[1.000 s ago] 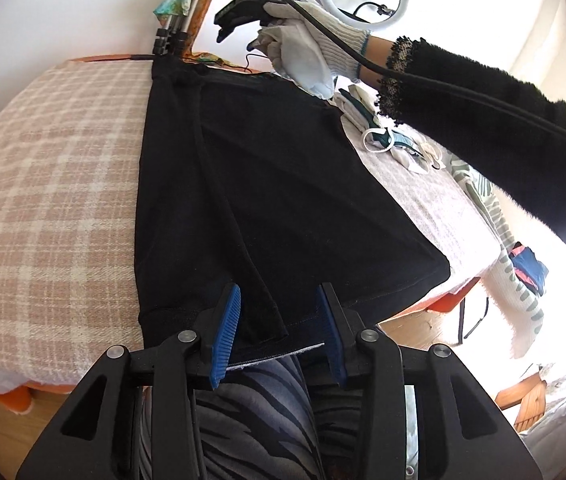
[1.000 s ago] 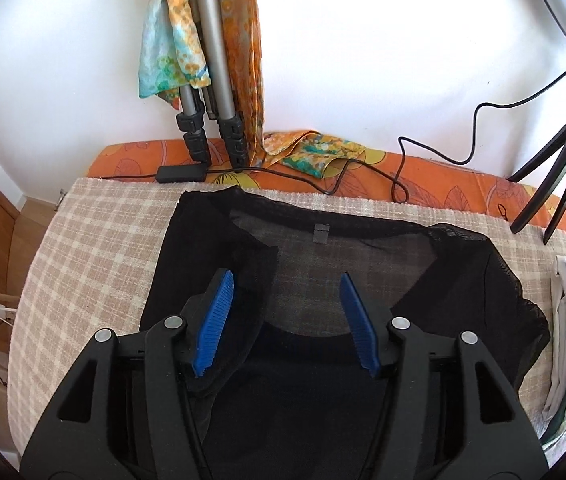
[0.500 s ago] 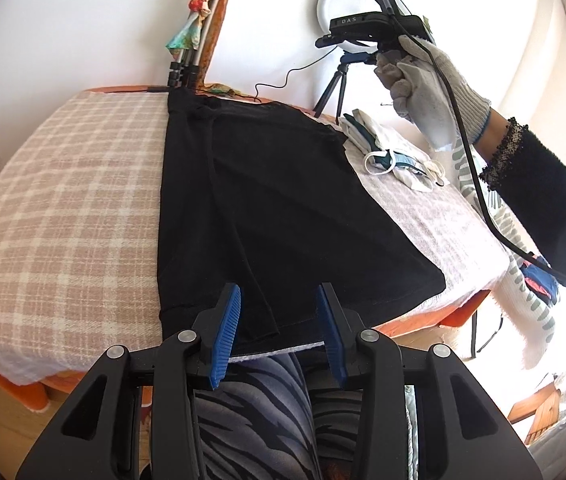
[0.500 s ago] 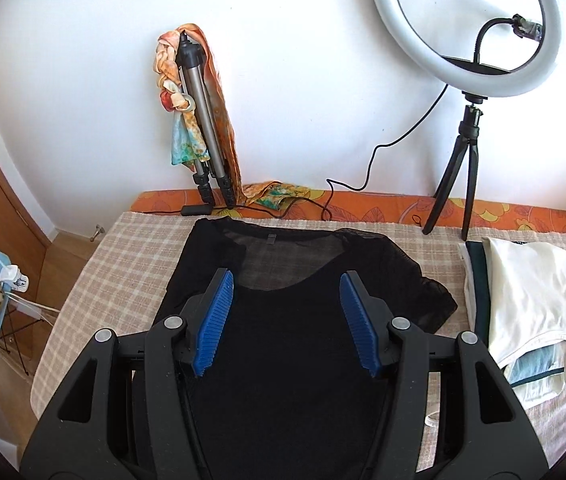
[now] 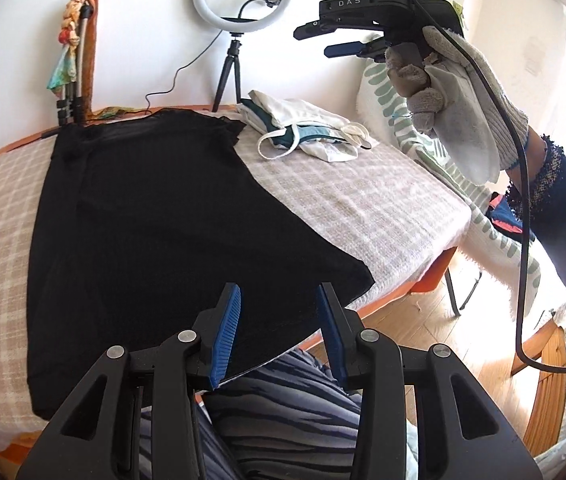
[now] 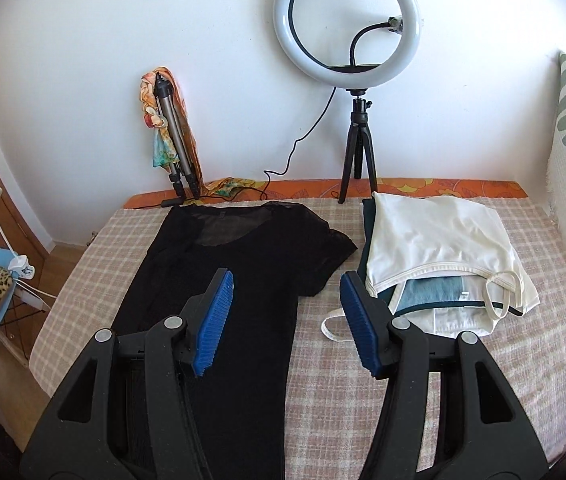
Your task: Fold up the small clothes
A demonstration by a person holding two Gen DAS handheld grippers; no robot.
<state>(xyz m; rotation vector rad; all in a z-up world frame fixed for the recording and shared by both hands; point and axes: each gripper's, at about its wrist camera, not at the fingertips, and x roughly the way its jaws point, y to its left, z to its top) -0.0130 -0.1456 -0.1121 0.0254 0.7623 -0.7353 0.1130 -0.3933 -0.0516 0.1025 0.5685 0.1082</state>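
Observation:
A black top (image 5: 155, 216) lies flat on the checked table cloth (image 5: 363, 200), its left side folded inward; it also shows in the right wrist view (image 6: 243, 280). My left gripper (image 5: 279, 304) is open and empty, held above the garment's hem at the near table edge. My right gripper (image 6: 285, 292) is open and empty, raised high above the table's right part. It shows in the left wrist view (image 5: 331, 36) in a gloved hand, well clear of the cloth.
A pile of folded white and teal clothes (image 6: 439, 256) lies at the back right. A ring light on a tripod (image 6: 349, 36) and a folded tripod with scarves (image 6: 171, 136) stand by the wall. A chair with a patterned towel (image 5: 463, 168) is at the right.
The right gripper rose and pulled back from the neckline toward the right, away from the black top. The left gripper shifted right along the hem, still open.

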